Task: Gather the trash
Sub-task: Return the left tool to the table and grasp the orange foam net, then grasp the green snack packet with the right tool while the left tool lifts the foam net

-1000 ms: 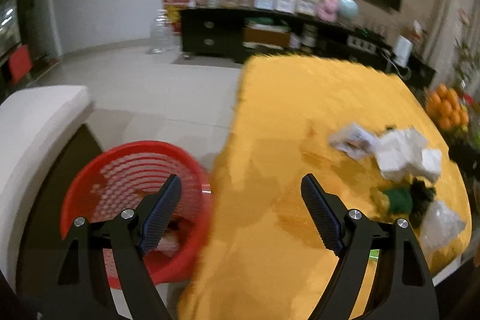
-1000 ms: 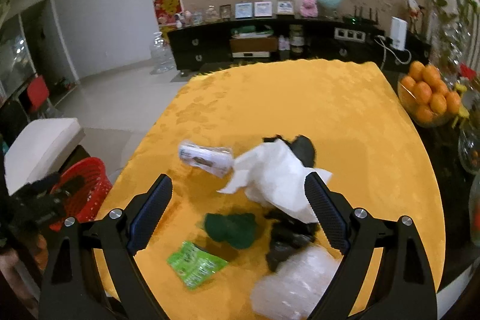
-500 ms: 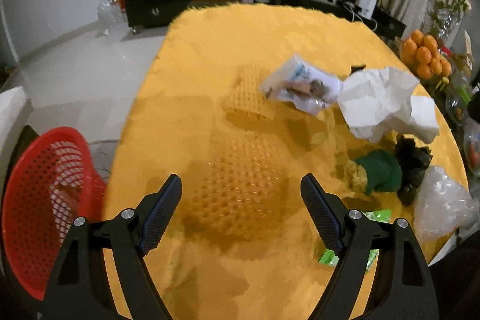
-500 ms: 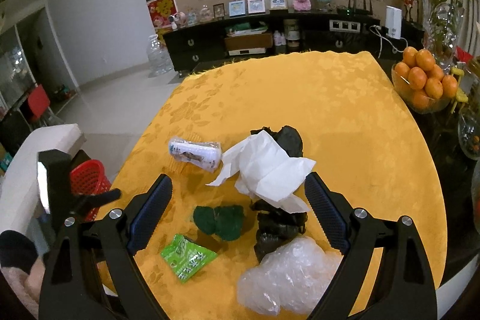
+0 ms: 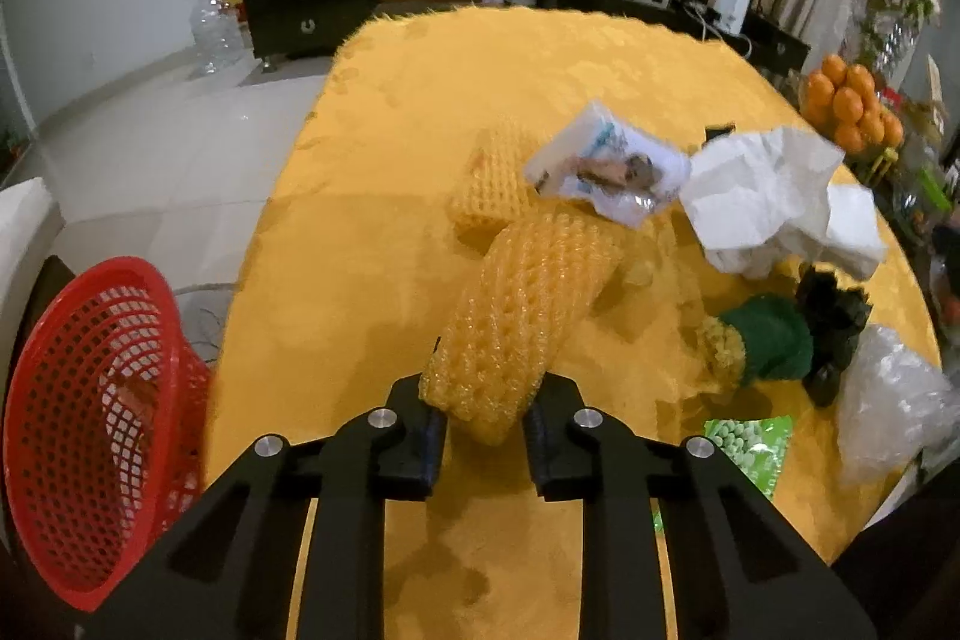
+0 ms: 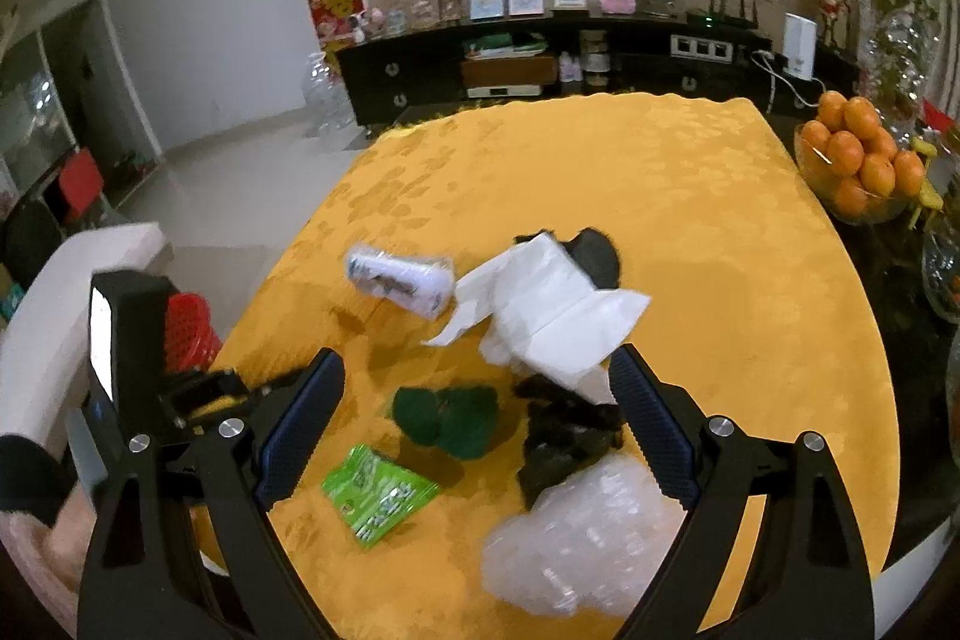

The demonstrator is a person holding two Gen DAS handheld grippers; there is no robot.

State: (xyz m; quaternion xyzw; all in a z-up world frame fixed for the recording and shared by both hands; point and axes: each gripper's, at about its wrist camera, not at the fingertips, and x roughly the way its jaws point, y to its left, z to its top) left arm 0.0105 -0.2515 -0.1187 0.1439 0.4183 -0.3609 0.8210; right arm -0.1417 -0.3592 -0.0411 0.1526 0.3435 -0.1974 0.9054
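The left gripper (image 5: 483, 427), jaws just closed, pinches the near end of the foam net (image 5: 522, 316); lifted, that soft net could slip or drag the wrapper (image 5: 612, 172) at its 1 o'clock. The right gripper (image 6: 477, 424) hangs wide open, empty. The basket (image 5: 90, 430) waits at 9 o'clock.

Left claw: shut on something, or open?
Shut. The left claw has just been closing and now pinches the near end of the yellow foam net; the rest of the net lies on the yellow tablecloth.
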